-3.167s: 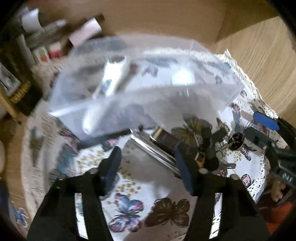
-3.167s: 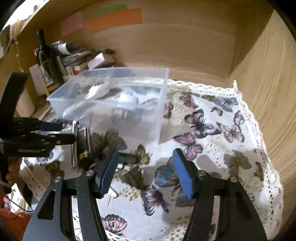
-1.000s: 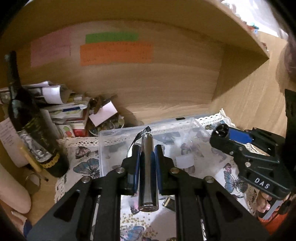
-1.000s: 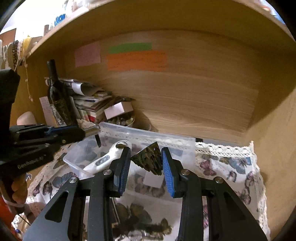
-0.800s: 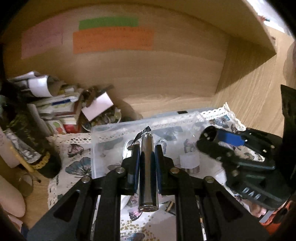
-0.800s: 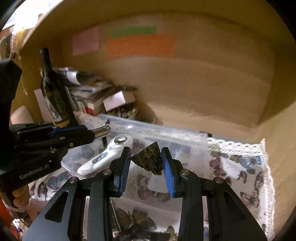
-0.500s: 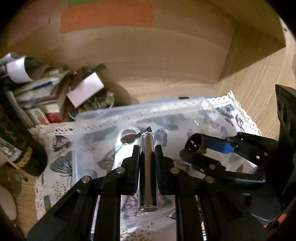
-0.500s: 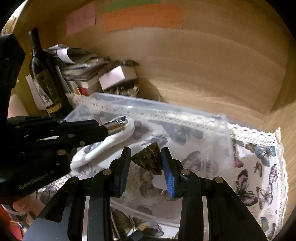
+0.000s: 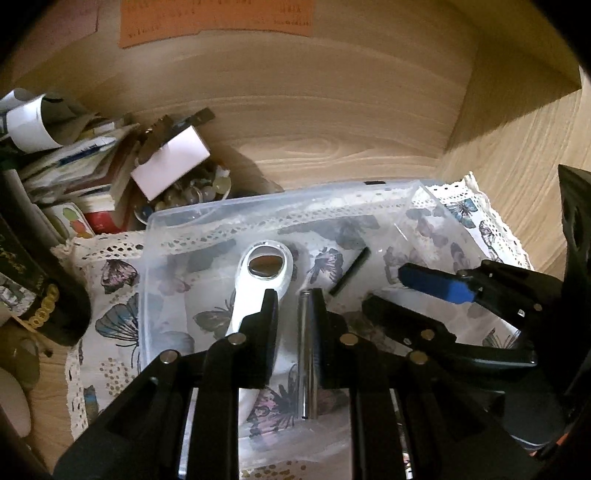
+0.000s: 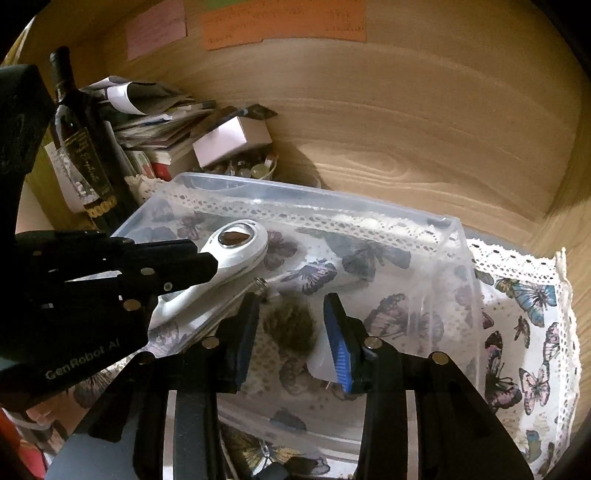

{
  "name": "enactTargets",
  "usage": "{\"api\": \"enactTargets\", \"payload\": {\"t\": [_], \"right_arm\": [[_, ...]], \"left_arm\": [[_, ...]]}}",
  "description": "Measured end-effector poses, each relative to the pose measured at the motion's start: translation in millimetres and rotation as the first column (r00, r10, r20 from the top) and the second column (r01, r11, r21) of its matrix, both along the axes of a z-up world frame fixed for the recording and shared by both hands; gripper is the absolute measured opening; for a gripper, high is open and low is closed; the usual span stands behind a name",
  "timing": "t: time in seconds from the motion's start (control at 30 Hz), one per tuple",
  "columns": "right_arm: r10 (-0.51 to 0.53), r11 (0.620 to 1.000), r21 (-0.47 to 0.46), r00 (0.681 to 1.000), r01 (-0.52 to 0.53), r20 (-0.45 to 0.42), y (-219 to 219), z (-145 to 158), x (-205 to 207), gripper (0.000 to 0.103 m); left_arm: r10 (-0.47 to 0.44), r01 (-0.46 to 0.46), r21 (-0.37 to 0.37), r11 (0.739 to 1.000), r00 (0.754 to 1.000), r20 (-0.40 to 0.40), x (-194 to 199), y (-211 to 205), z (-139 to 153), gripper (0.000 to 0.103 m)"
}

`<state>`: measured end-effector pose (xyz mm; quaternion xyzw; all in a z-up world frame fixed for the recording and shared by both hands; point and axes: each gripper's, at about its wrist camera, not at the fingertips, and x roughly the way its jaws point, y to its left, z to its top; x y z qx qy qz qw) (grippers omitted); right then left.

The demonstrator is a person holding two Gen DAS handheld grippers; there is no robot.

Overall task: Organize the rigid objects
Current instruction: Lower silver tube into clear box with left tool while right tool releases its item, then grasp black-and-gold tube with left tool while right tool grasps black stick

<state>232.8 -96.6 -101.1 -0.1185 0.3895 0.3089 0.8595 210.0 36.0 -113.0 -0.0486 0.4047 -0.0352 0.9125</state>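
Clear plastic bin (image 9: pixel 155 266) stands on the butterfly-print cloth (image 10: pixel 532 295) inside a wooden alcove. Contents observed:

- White opener-shaped tool (image 9: pixel 266 273) with an oval window in its head, lying at about 10 o'clock within the bin, handle running toward the camera.
- Metal cylinder (image 9: pixel 308 350), lying on the bin floor lengthwise between the left gripper's fingers, close against the right-hand finger.
- Short black stick (image 9: pixel 351 271) at about 1 o'clock from the cylinder, apart from it.
- Brown pine cone (image 10: pixel 290 328), blurred, resting on the floor between the right gripper's fingers; contact with either pad cannot be confirmed.
- Small white piece (image 10: pixel 321 360) just beside the right gripper's blue pad.

Left gripper (image 9: pixel 293 306): jaws parted, holding nothing; the cylinder sits loose in the gap. Right gripper (image 10: pixel 291 314): jaws spread wider than the cone, gripping nothing. Both reach into the bin.

Outside the bin, at 10 o'clock: a dark wine bottle (image 10: pixel 83 155) with a gold script label, not legible; a stack of papers and booklets (image 10: pixel 155 122); a white box (image 10: pixel 231 138) over a bowl of small round items (image 10: pixel 247 168).

Writing: "GenRobot.AI" printed on the left gripper's body in the right wrist view. Orange note (image 10: pixel 284 22) and pink note (image 10: pixel 155 29) on the back wall carry handwriting too small to read.
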Motion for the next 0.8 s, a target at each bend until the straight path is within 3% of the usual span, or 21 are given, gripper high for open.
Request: {"api": "enactTargets", "payload": {"t": [0.13,0.2,0.4,0.47,0.57,0.8], "right_arm": [[-0.003,1.0,0.016,1.0,0.003,0.023,-6,10,-4,0.035],[-0.005,1.0,0.025,0.999,0.004,0.042,-10,18,-9,0.035],[-0.012,0.999,0.046,0.992,0.007,0.122,-25,44,-28,0.045],[-0.02,0.998,0.054,0.989,0.012,0.149,-32,51,-36,0.047],[-0.03,0.998,0.064,0.983,0.019,0.182,-45,61,-49,0.049],[-0.068,0.996,0.071,0.977,0.055,0.2,-74,63,-69,0.052]], "left_arm": [[0.013,-0.013,0.002,1.0,1.0,0.024,-7,4,10,0.015],[0.02,-0.021,0.005,1.0,0.999,0.045,-13,5,18,0.021],[0.039,-0.043,0.021,0.999,0.991,0.127,-40,6,43,0.05],[0.046,-0.05,0.024,0.998,0.987,0.155,-50,6,50,0.067],[0.059,-0.065,0.028,0.997,0.982,0.178,-64,3,56,0.082],[0.051,-0.056,0.032,0.998,0.989,0.138,-86,-11,46,0.094]]}}
